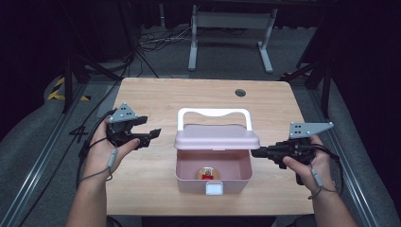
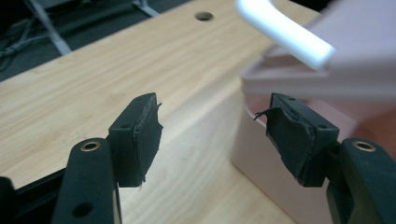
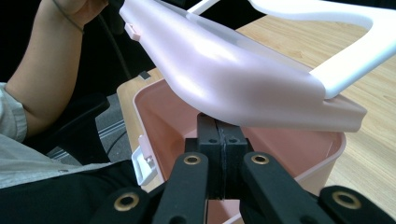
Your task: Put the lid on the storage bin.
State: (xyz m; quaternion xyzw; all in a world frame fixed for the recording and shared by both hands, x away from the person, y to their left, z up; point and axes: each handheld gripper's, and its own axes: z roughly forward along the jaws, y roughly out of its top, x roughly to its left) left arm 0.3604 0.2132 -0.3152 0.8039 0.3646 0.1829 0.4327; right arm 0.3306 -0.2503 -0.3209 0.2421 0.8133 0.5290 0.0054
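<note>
My left gripper (image 1: 150,135) is held above the wooden table (image 1: 151,97), well left of the pink box (image 1: 213,177); its jaws stand apart with nothing between them, and they point right toward the box. In the left gripper view, the box's near wall lies just beyond my right-hand pad (image 2: 294,140), apart from it, with bare tabletop between the two pads. The box sits near the front middle of the table, between my two grippers. Its long axis runs left to right across the table, and its white latch tab (image 1: 214,189) faces me. The pink lid (image 1: 216,139) is raised and tilted back over the rear of the box, its long axis parallel to the box, and the white handle (image 1: 213,114) stands on the lid's far side. A small round item (image 1: 208,173) with red and tan markings lies on the box floor; any writing on it is too small to read. No readable label shows on the box or lid. My right gripper (image 1: 256,152) points left, with its jaws pressed together and empty. In the right gripper view, the tips sit at the box's right rim, directly under the lid's edge; contact with the lid cannot be determined.
</note>
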